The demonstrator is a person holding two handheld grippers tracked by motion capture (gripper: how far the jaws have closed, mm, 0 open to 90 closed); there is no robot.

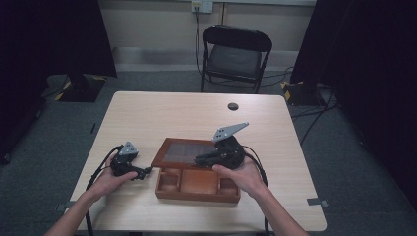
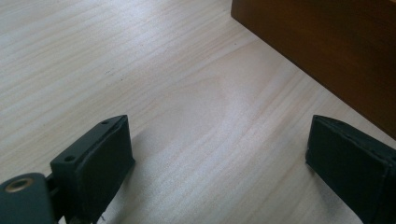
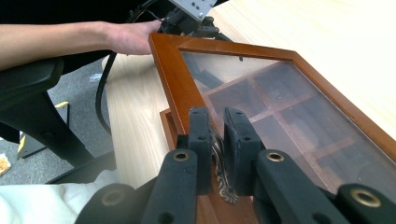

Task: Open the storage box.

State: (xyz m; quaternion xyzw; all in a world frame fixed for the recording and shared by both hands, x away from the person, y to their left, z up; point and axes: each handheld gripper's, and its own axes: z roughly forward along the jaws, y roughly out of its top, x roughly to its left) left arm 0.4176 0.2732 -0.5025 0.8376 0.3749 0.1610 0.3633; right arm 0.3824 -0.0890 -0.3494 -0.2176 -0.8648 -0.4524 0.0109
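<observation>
Now R gripper (image 3: 217,154) pinching metal latch (image 3: 219,163) on box lid (image 3: 175,79); L gripper (image 2: 219,158) low, jaws wide.

Black folding chair (image 1: 236,55) beyond pale wooden table (image 1: 147,113), grey carpet (image 1: 344,147), dark curtains (image 1: 369,59).

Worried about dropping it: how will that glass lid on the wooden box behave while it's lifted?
The lid looks rigid, with a wooden frame around a pane, so probably fragile. The right gripper pinches only its small latch, so it may slip and fall shut.
</observation>
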